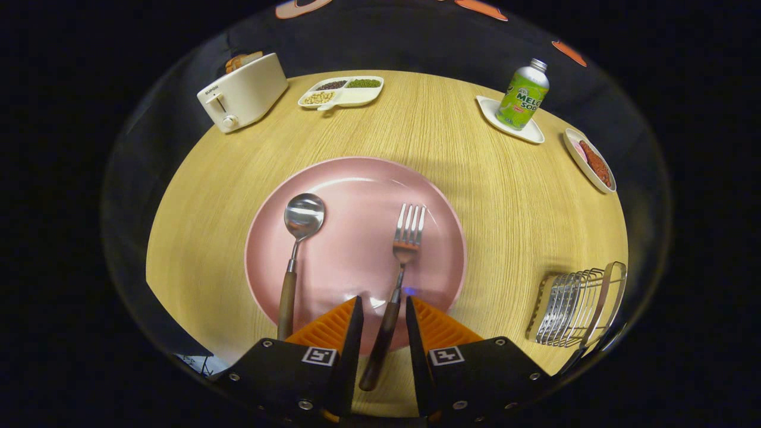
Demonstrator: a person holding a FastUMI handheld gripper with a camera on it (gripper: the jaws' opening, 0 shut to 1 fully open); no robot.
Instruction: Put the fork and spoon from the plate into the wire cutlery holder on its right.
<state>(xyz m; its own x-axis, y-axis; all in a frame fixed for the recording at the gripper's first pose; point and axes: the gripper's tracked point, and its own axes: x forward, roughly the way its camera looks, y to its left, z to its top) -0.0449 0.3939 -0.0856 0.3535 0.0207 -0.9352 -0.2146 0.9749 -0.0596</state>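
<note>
A pink plate lies on the round wooden table just ahead of my fingers. On its left side rests a spoon with a wooden handle, bowl pointing away. The fork lies on the plate's right half, tines away, and its wooden handle runs back over the plate's rim between my two fingers. My gripper is open, one finger on each side of the fork handle with a small gap on both sides. The wire cutlery holder stands on the table to the right of the plate.
At the far left a white toaster stands next to a divided dish of beans. A green soda bottle on a white saucer and a small dish of red food sit far right. Bare wood lies between plate and holder.
</note>
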